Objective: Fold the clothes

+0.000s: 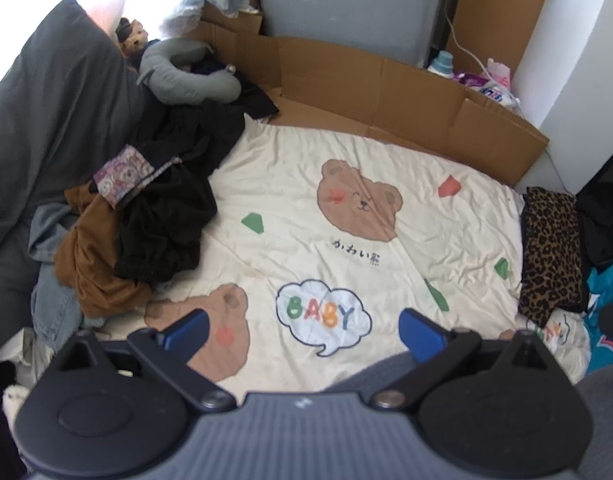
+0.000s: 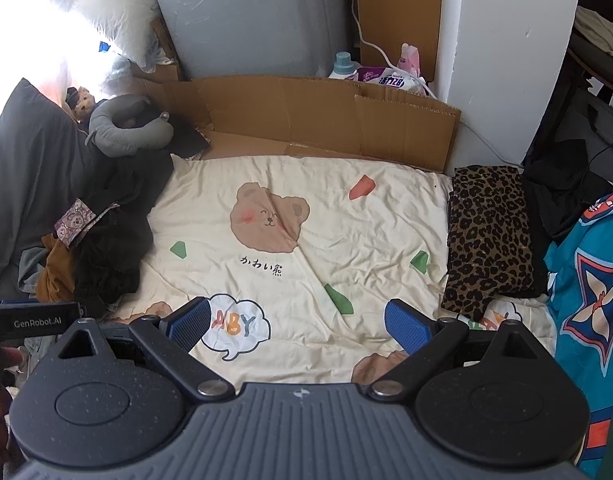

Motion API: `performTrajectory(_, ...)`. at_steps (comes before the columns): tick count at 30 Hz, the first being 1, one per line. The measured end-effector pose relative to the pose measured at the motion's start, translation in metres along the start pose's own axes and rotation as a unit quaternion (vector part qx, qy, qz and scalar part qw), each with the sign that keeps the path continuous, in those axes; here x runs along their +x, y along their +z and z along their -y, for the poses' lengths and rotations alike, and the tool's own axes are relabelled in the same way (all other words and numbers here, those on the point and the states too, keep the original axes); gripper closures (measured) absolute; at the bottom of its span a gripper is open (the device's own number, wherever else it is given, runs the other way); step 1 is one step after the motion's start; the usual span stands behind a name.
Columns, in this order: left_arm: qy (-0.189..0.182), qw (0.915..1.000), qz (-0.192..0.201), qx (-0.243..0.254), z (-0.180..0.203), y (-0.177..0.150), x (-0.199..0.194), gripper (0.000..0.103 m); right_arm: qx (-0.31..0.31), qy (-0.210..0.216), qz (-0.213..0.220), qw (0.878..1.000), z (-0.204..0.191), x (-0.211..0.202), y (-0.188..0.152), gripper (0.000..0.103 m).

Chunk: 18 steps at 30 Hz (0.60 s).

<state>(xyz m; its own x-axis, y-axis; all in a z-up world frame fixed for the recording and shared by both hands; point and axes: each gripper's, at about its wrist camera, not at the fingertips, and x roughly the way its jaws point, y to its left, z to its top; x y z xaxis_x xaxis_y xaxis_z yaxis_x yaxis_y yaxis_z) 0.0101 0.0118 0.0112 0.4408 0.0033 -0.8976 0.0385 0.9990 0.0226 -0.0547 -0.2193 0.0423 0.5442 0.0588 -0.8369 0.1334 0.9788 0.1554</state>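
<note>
Cream cotton bear-print sheet (image 1: 346,216) lettered "BABY": both blue-padded grippers, left (image 1: 302,326) and right (image 2: 296,320), gape empty above it; folded leopard-print cloth (image 2: 490,236) at its right edge.

The right hand-held gripper (image 2: 300,326) hangs over a cream bear-print bedsheet (image 2: 306,232), its blue ribbed pads (image 2: 406,326) spread wide with nothing between them. Ahead and to its left lies a heap of black and brown unfolded clothes (image 2: 106,248). Ahead and to its right, a folded leopard-print garment (image 2: 488,236) rests at the sheet's edge. Beyond, straight ahead, stands a brown cardboard sheet (image 2: 326,116).
</note>
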Motion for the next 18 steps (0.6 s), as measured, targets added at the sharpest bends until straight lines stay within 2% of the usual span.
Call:
performTrajectory(4,-0.002,0.9999,0.014,0.007,-0.008,0.009,-0.004,0.001,0.005,0.005,0.005,1.0,0.0,-0.002,0.002,0.006)
performTrajectory(13,-0.006,0.9997,0.013,0.021,-0.025,0.025,0.0,0.002,0.006,0.035,0.023,0.999,-0.007,-0.002,0.005,0.006)
performTrajectory(18,-0.004,0.9996,0.026,0.005,-0.041,0.032,-0.001,0.003,0.019,0.043,0.03,0.998,-0.006,-0.003,0.012,0.006)
